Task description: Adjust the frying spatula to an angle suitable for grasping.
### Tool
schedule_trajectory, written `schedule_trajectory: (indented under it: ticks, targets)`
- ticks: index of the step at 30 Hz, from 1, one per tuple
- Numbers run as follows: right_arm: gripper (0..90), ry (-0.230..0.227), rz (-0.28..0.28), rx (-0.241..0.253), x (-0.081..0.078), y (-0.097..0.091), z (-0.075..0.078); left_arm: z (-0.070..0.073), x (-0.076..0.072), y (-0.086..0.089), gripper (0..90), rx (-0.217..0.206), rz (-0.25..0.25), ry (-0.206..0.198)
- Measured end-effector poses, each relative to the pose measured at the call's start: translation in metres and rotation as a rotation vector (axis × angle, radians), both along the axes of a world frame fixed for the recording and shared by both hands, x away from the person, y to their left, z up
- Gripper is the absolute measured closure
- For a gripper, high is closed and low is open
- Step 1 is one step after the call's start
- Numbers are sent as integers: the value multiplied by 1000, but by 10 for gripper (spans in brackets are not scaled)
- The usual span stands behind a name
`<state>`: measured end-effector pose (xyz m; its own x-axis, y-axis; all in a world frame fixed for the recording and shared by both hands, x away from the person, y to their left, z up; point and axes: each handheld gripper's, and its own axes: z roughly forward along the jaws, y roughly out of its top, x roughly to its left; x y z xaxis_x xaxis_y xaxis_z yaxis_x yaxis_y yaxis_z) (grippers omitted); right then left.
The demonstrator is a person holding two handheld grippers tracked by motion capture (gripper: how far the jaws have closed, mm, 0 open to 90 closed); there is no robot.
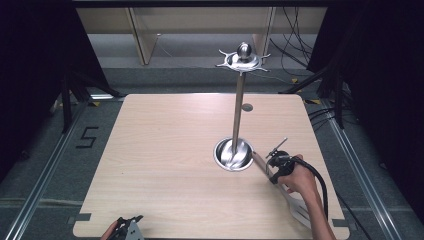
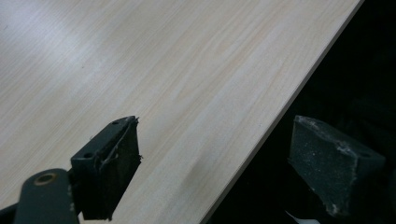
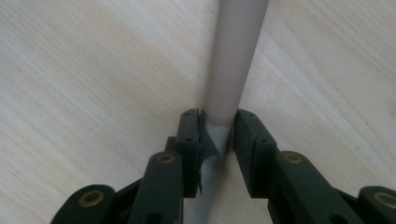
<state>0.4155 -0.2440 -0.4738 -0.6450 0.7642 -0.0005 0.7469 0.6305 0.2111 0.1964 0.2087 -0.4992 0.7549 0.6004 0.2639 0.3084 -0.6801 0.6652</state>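
Right gripper (image 3: 218, 128) clamped on spatula (image 1: 280, 186) handle: flat, stiff, slick steel; mid-handle hold suits. Left gripper (image 2: 215, 163) open, empty.

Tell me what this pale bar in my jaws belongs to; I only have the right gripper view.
Observer: It is a spatula lying flat on the table; the right gripper clamps its handle.
Operator: Say where the handle's far end points.
Observer: Toward the stand, ending close by its round base.
Operator: Report the other gripper.
Observer: The left gripper is open over the table's near edge, holding nothing.
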Motion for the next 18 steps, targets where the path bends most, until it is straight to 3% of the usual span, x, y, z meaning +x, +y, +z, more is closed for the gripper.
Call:
schedule_trajectory:
  ticks: [2, 4, 5, 8, 9, 10, 11, 14, 16, 18]
  targets:
    - [737, 3, -2, 15, -1, -1, 0, -1, 0, -1, 155, -12, 24, -16]
    - [752, -3, 7, 51, -3, -3, 1, -1, 0, 0, 156, -7, 4, -3]
    - [759, -21, 12, 83, -3, -7, 4, 0, 0, 0, 156, -1, 0, 1]
    - [760, -47, 17, 95, -3, -9, 7, 0, 0, 0, 156, 3, 13, -10]
    - [760, -62, 15, 102, -6, -11, 10, -2, 0, -1, 156, -26, 18, -8]
    - [760, -62, 15, 102, -6, -11, 10, -1, 1, 0, 156, -2, 10, -12]
    - [760, -77, 18, 111, -7, -11, 12, -1, 0, -1, 156, -19, 27, -17]
    - [760, -100, -2, 137, -11, -14, 21, 0, 0, 0, 156, -9, 21, -11]
    - [761, -140, 28, 146, -12, -19, 26, -1, -1, -1, 156, -24, 22, -8]
    - [761, -149, -6, 183, -17, -19, 33, 1, 0, 1, 156, -1, -1, 1]
